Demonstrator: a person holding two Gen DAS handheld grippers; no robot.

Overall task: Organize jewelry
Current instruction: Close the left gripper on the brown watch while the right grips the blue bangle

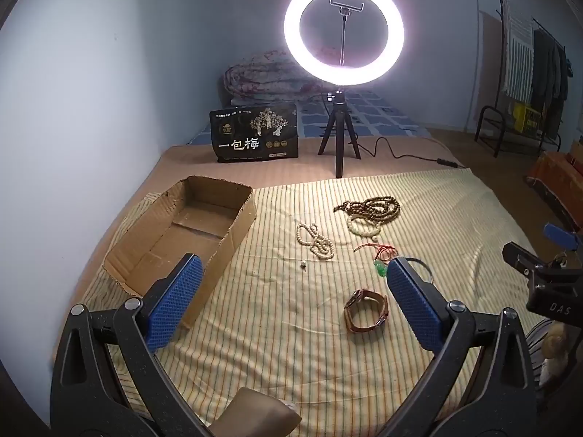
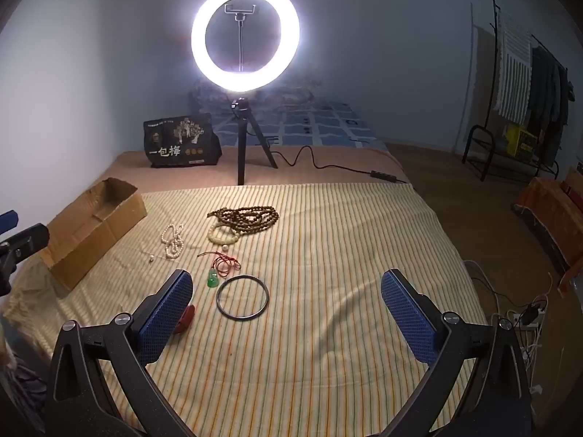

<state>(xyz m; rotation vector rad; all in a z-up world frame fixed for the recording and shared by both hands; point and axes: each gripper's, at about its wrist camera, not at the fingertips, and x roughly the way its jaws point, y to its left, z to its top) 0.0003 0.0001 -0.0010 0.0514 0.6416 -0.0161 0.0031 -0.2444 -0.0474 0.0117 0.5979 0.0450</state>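
Left hand-held gripper (image 1: 291, 298): released, jaws wide, nothing held.
Right hand-held gripper (image 2: 288, 307): released, empty.
Watch (image 1: 366, 311): on the bed, just right of centre between the left jaws; left gripper nearer.
Metal bangle (image 2: 242, 298): flat, left of centre before the right gripper.
Beads (image 1: 371, 209): farther.
Cardboard box (image 1: 233, 233): far left, empty.

Striped bedsheet (image 2: 328, 255): pale yellow, thin green and orange lines. Plain cardboard box (image 1: 204, 218): brown. Long wooden bead strand (image 2: 244, 215): dark brown. Small bead strand (image 1: 315, 238): cream. Leather watch strap (image 1: 366, 309): reddish brown. Jade pendant (image 2: 212, 279): green, red cord. Thin metal bangle (image 2: 242, 298): dark grey.
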